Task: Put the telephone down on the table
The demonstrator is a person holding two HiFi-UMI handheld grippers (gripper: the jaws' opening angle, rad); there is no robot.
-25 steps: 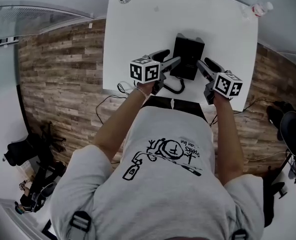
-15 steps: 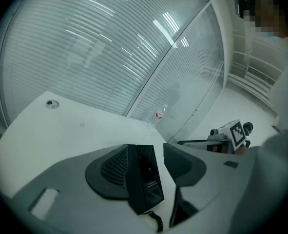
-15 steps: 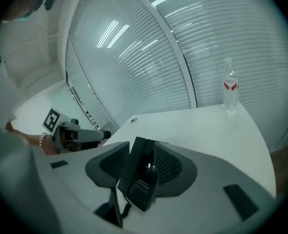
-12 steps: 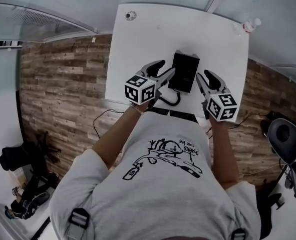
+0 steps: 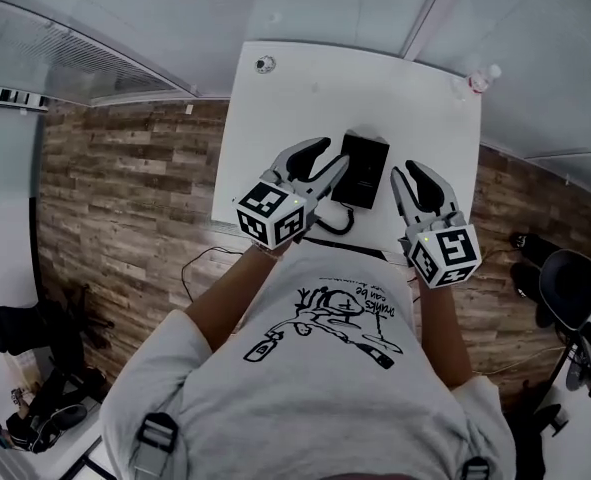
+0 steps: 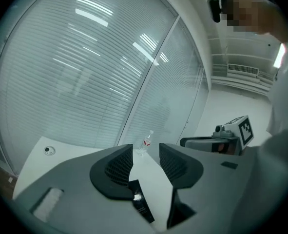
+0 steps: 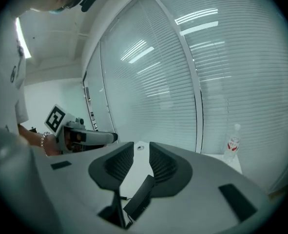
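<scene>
The tabletop (image 5: 275,128) is seen as a smooth, matt white surface. The telephone (image 5: 361,168) on it is made of black plastic with a faint sheen. At nine o'clock from the tabletop, the floor (image 5: 125,188) is laid in grained, matt brown wood planks. At the tabletop's two o'clock corner, a bottle (image 5: 478,80) of clear, glossy plastic is seen. At six o'clock, a shirt (image 5: 305,398) of soft, matt grey cloth is worn.

plastic bottle (image 5: 480,78) upright; wood-plank floor (image 5: 125,198); blinds (image 6: 85,72) behind
</scene>
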